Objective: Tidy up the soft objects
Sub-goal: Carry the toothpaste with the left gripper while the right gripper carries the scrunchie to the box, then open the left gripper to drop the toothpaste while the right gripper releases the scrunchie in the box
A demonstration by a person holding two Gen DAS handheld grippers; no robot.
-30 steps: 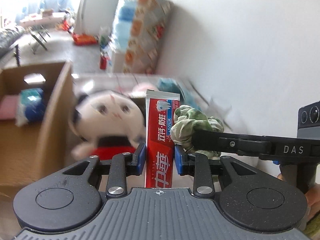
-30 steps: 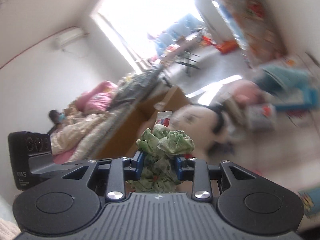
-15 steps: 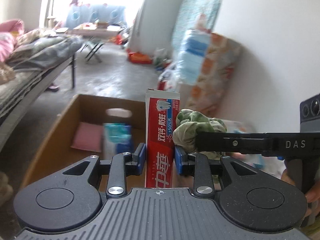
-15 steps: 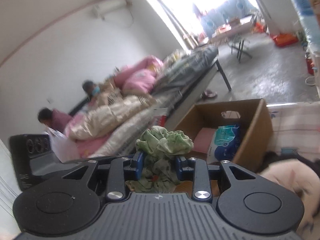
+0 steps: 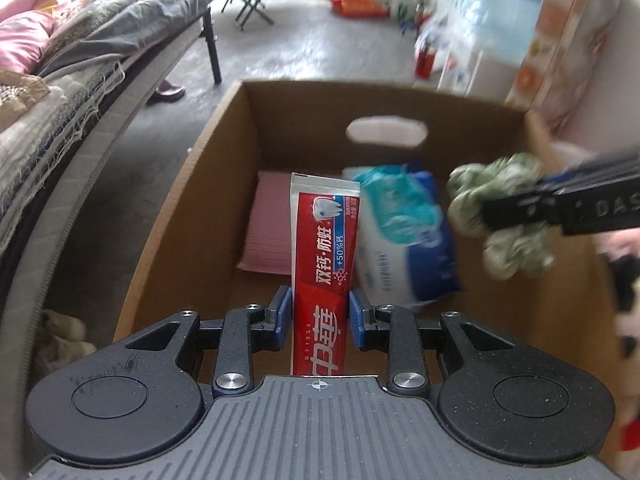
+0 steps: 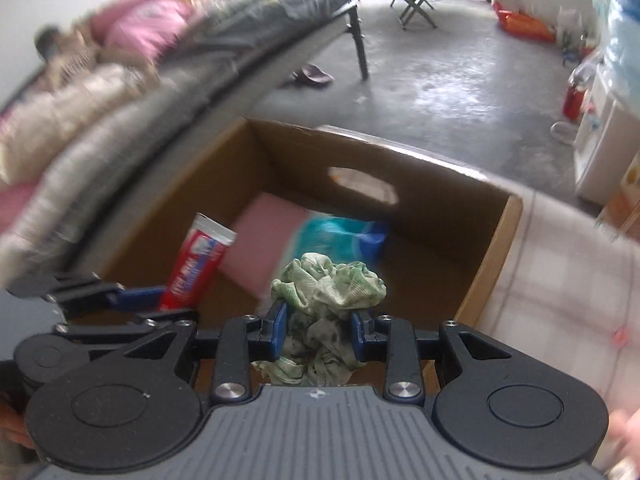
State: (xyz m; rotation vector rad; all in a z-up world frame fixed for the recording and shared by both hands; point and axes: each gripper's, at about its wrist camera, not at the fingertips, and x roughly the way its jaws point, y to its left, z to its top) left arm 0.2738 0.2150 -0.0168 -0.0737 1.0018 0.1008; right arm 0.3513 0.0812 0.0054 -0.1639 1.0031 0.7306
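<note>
My left gripper is shut on a red toothpaste tube and holds it upright above the open cardboard box. My right gripper is shut on a crumpled green cloth, held over the box's near right side. In the left wrist view the cloth and right gripper come in from the right. The toothpaste tube and left gripper show at the left of the right wrist view. Inside the box lie a pink pad and a teal-and-blue soft pack.
A bed with grey and pink bedding runs along the left. Bare concrete floor lies beyond the box, with a folding stool. A checked tablecloth is to the right of the box. A black-and-white plush is at the right edge.
Both grippers have swung left from the table with the plush to over the cardboard box and tilted down into it. Each still holds its object.
</note>
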